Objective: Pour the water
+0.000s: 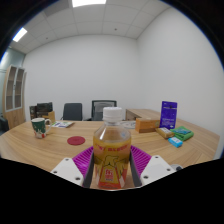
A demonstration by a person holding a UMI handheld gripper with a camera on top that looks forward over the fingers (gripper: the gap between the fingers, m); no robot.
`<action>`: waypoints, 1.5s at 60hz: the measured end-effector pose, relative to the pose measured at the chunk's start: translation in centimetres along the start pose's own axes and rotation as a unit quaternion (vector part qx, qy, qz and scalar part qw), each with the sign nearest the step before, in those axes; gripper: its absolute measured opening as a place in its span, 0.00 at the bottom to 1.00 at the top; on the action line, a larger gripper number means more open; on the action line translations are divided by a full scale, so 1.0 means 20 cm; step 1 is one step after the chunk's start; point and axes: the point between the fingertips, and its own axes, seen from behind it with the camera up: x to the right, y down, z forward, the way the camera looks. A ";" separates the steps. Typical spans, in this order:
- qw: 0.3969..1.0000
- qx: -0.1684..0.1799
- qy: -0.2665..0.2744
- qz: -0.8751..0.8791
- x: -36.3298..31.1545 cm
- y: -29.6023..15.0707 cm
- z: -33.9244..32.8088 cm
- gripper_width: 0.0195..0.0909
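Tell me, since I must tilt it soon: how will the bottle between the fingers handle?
The plastic bottle looks nearly full of amber liquid, so probably heavy. Its smooth label may slip against the fingers. Tall and narrow, it could tip easily.

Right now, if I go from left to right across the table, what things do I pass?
Mug → red coaster → bottle held between the tongs → cardboard box → purple box standing up → small teal boxes.
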 end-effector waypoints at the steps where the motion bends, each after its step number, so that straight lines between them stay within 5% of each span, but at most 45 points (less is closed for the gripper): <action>1: 1.000 0.003 0.002 0.007 0.00 0.00 0.00 0.53; 11: 1.000 -0.006 0.017 0.021 0.01 0.01 0.02 0.43; 20: 0.997 -0.073 0.024 0.013 -0.04 0.00 0.07 0.34; 34: 0.966 -0.051 0.015 -0.252 -0.45 -0.56 0.36 0.34; 45: 0.810 -0.043 -0.001 -0.584 -0.96 -0.77 0.69 0.34; 61: 0.522 -0.039 -0.034 -0.852 -1.41 -0.68 0.90 0.34; 69: 0.461 -0.063 -0.044 -0.884 -1.40 -0.65 0.92 0.34; 80: 0.511 -0.053 -0.046 -0.857 -1.38 -0.68 0.95 0.34; 90: 0.757 -0.003 -0.027 -0.653 -1.36 -0.91 0.94 0.35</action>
